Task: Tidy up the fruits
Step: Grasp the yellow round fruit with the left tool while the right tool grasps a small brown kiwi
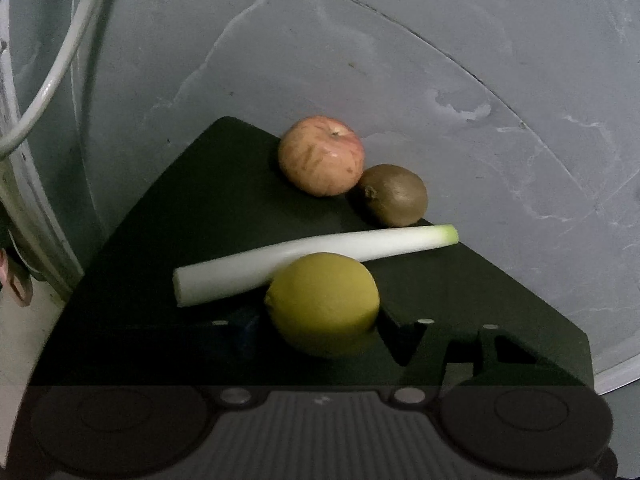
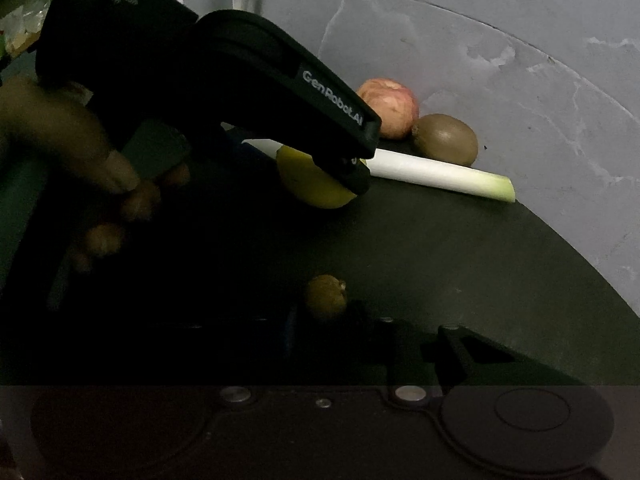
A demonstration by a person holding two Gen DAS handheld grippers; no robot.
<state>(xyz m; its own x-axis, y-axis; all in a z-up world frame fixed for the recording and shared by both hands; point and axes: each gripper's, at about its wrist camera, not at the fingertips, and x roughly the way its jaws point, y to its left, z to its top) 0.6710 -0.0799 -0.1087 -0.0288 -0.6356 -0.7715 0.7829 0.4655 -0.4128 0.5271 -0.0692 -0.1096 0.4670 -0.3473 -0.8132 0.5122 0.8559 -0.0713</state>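
A yellow lemon sits between the fingers of my left gripper on a black board; the jaws are closed on it. In the right wrist view the left gripper clamps the lemon. Behind it lie a white leek stalk, a red apple and a brown kiwi; they also show in the right wrist view as the leek, apple and kiwi. A second small kiwi lies just ahead of my right gripper, whose dark fingers stand apart.
The black board rests on a round grey marble table. A white cable hangs at the left. A person's hand holds the left gripper.
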